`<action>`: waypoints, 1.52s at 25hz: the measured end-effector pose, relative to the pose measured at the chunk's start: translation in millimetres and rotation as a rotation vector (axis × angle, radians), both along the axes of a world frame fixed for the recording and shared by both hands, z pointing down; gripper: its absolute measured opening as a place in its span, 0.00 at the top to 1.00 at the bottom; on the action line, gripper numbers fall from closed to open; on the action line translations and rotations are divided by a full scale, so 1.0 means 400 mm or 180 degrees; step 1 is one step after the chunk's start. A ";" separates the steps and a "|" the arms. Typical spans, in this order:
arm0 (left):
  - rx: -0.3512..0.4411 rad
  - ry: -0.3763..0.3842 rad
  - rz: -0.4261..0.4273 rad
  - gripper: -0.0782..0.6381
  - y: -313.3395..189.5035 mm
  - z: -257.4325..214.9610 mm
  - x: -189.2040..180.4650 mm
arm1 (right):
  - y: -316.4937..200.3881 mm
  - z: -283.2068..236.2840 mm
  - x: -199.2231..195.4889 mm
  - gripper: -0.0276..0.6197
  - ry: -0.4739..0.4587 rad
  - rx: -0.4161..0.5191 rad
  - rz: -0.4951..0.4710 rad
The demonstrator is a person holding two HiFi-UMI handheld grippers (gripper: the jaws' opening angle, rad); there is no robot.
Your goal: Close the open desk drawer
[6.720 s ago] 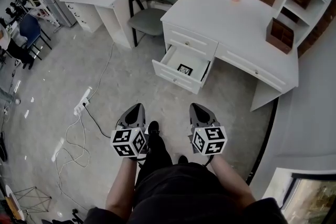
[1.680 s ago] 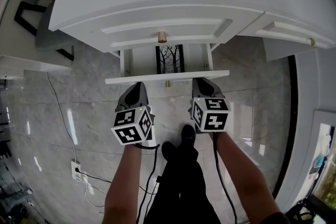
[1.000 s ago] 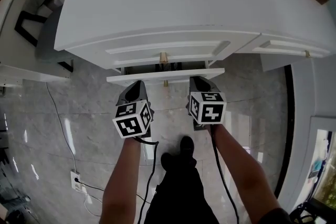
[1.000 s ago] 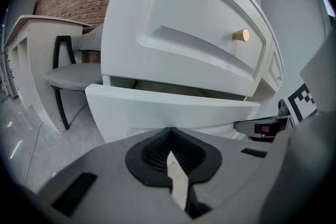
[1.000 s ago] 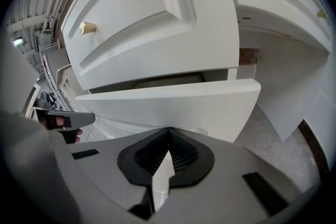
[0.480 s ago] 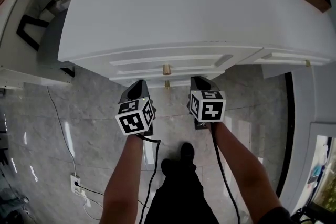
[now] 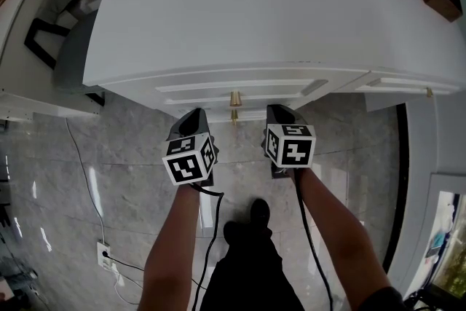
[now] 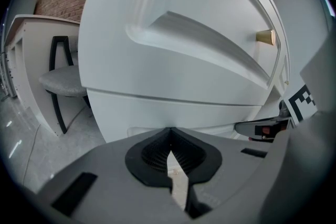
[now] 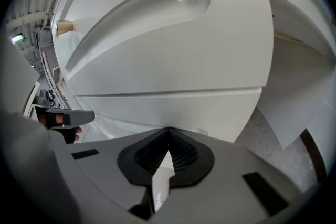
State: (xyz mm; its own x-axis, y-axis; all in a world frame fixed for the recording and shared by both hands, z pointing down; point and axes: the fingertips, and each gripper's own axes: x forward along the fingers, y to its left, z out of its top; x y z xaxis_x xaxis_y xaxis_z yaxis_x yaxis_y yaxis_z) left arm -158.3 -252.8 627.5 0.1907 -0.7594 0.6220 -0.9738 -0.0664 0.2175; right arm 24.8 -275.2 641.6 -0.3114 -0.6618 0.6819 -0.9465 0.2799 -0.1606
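- Clearly, in the head view the closing push is at its very end. The drawer (image 7: 251,115) lies under the near edge of the white desk (image 7: 240,11). Only a thin strip of its front and its brass knob (image 7: 234,115) show below the upper drawer front (image 7: 233,87). The left gripper (image 7: 193,115) and the right gripper (image 7: 279,111) point at this front, one on each side of the knob.
- In the left gripper view the jaws are pressed together with nothing between them, and their tips meet the lower part of the drawer front (image 8: 173,107). A grey chair (image 8: 63,78) stands further to the left.
- In the right gripper view the jaws are likewise together and empty, with the tips at the drawer front (image 9: 173,107).
- The drawer seems level with the front above it, but from these angles I cannot be sure that no small gap is left.
- In my judgement the next move needs no grasp. It calls for a short, straight press toward the far side with both closed grippers, equal on left and right so that the drawer does not skew. After that, both grippers can be drawn back to the near side.
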 end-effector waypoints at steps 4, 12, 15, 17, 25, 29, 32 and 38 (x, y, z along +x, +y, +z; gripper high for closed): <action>0.0017 0.0003 -0.0017 0.88 0.003 -0.011 -0.004 | 0.007 -0.010 0.003 0.95 -0.0014 -0.0004 0.0010; 0.0036 -0.0027 0.0082 0.88 0.042 -0.033 -0.002 | 0.054 -0.035 -0.017 0.95 -0.0023 0.0056 -0.0106; 0.0056 -0.0059 0.0126 0.88 0.065 -0.042 -0.001 | 0.073 -0.053 -0.029 0.95 -0.0027 0.0101 -0.0174; 0.0073 -0.0086 0.0155 0.88 0.080 -0.051 -0.001 | 0.085 -0.067 -0.036 0.95 -0.0031 0.0134 -0.0217; 0.0111 -0.0152 0.0256 0.88 0.141 -0.091 0.002 | 0.141 -0.120 -0.050 0.95 -0.0110 0.0197 -0.0257; 0.0118 -0.0183 0.0271 0.88 0.169 -0.111 -0.003 | 0.171 -0.147 -0.053 0.95 -0.0134 0.0220 -0.0282; 0.0120 -0.0189 0.0265 0.88 0.189 -0.130 -0.010 | 0.193 -0.167 -0.054 0.95 -0.0161 0.0221 -0.0291; 0.0144 -0.0223 0.0306 0.88 0.231 -0.167 -0.017 | 0.235 -0.204 -0.054 0.95 -0.0228 0.0238 -0.0271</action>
